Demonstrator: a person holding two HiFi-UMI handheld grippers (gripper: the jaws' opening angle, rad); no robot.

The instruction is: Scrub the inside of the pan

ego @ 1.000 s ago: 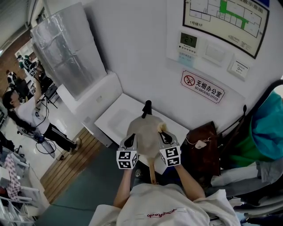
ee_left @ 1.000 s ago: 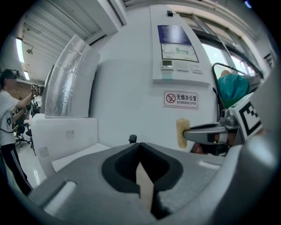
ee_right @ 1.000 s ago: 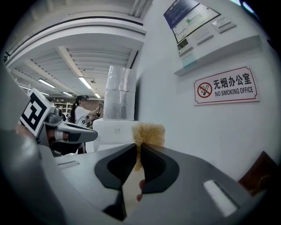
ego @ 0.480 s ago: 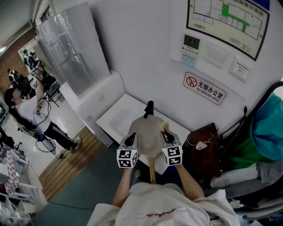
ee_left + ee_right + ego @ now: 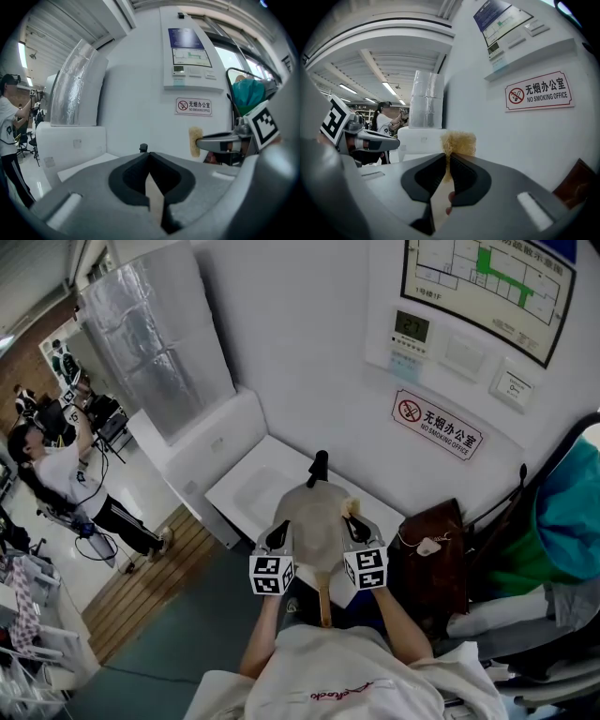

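Note:
A grey-beige pan [image 5: 309, 517] lies at the near edge of the white table [image 5: 248, 488], with a black handle [image 5: 318, 468] pointing at the wall. A wooden stick [image 5: 323, 601] runs from under it toward me. My left gripper [image 5: 277, 536] hovers at the pan's left rim with its jaws closed tip to tip [image 5: 149, 155] and nothing visible between them. Only the black handle tip [image 5: 143, 147] shows ahead of it. At the pan's right rim, my right gripper [image 5: 351, 529] is shut on a yellow scrubbing sponge [image 5: 458, 142], which sticks out past the fingertips [image 5: 348, 509].
The white wall with a no-smoking sign [image 5: 434, 426] stands just beyond the table. A brown bag [image 5: 431, 554] sits at the right, with a teal garment [image 5: 567, 512] over a chair beside it. A foil-wrapped duct [image 5: 155, 334] rises at the left. A person [image 5: 56, 474] stands far left.
The head view has shifted slightly. Both grippers and the pan keep nearly the same places between the frames.

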